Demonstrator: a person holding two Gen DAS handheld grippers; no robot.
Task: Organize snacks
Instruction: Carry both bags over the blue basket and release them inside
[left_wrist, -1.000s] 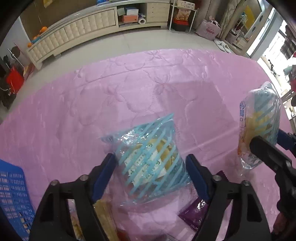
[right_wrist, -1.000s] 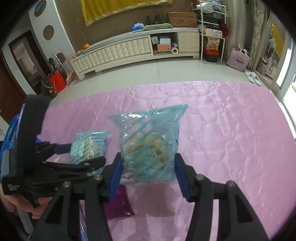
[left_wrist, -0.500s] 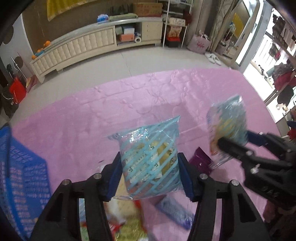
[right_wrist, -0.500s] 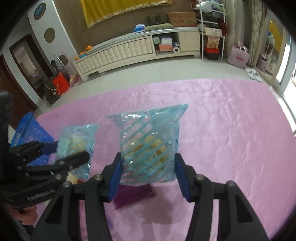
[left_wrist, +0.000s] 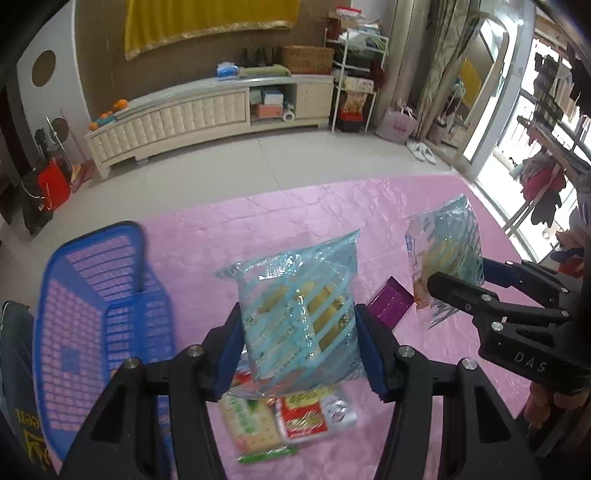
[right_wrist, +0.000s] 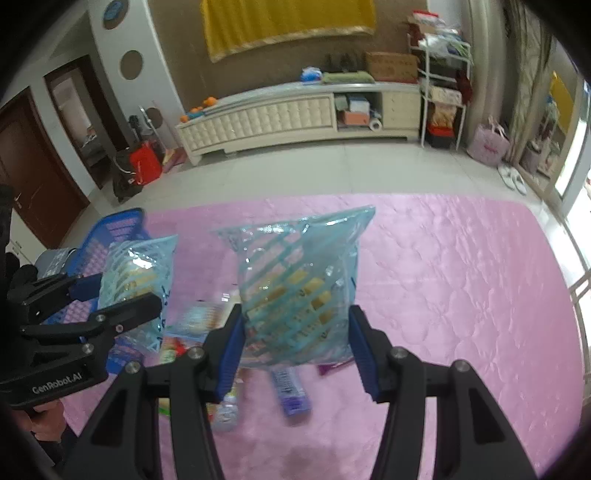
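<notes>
Organizing is at an early stage: the blue perforated plastic basket (left_wrist: 92, 314), at the left on the pink quilted cloth (left_wrist: 295, 214), shows no snack inside. To its right, the left gripper (left_wrist: 299, 350) clamps a clear cracker bag with pale blue stripes (left_wrist: 299, 314), lifted clear of the cloth; its jaws have just been closing on it. The right gripper (right_wrist: 295, 343) likewise pinches a second blue-striped bag (right_wrist: 295, 284) in the air. Both bags await placing. Left on the cloth are a green-and-white cracker pack (left_wrist: 251, 424), a red snack pack (left_wrist: 304, 419), a purple foil packet (left_wrist: 389, 304) and a blurred blue wrapper (right_wrist: 290, 391). Nothing visibly bars the basket's open top.
</notes>
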